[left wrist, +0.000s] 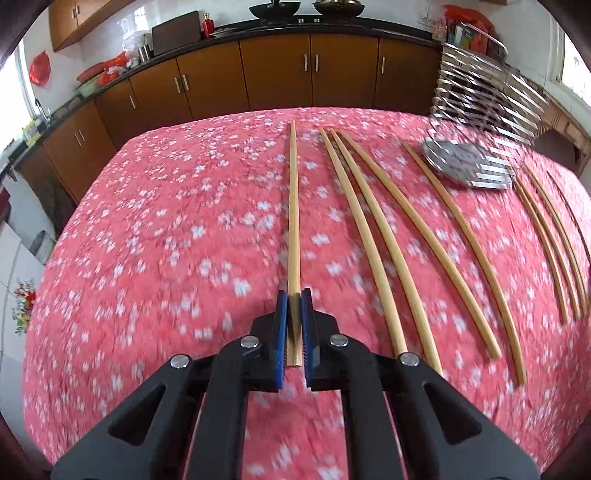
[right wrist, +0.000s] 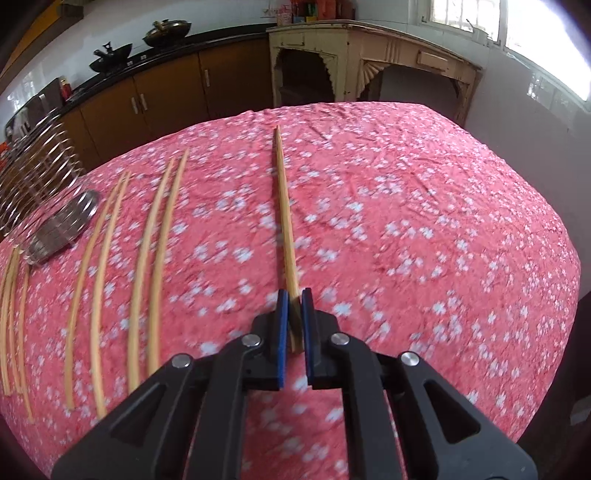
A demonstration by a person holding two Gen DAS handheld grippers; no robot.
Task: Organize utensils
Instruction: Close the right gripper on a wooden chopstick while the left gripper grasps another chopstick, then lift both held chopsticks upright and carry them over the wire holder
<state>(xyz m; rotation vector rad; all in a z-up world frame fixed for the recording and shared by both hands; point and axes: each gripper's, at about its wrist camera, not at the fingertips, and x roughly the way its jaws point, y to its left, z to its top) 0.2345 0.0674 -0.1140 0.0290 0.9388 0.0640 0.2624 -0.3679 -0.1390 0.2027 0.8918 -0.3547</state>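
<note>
My left gripper is shut on the near end of a bamboo chopstick that points away across the pink floral tablecloth. To its right lie several loose chopsticks. In the right wrist view my right gripper is shut on the near end of another chopstick, which also runs straight ahead. Left of it lie several more chopsticks. A metal utensil holder lies tipped on the cloth at the far right of the left view, and shows as the same utensil holder at the far left of the right view.
Brown kitchen cabinets with a dark counter run behind the table; woks stand on it. A cream wooden sideboard stands beyond the table's far right corner. The cloth left of my left gripper and right of my right gripper is bare.
</note>
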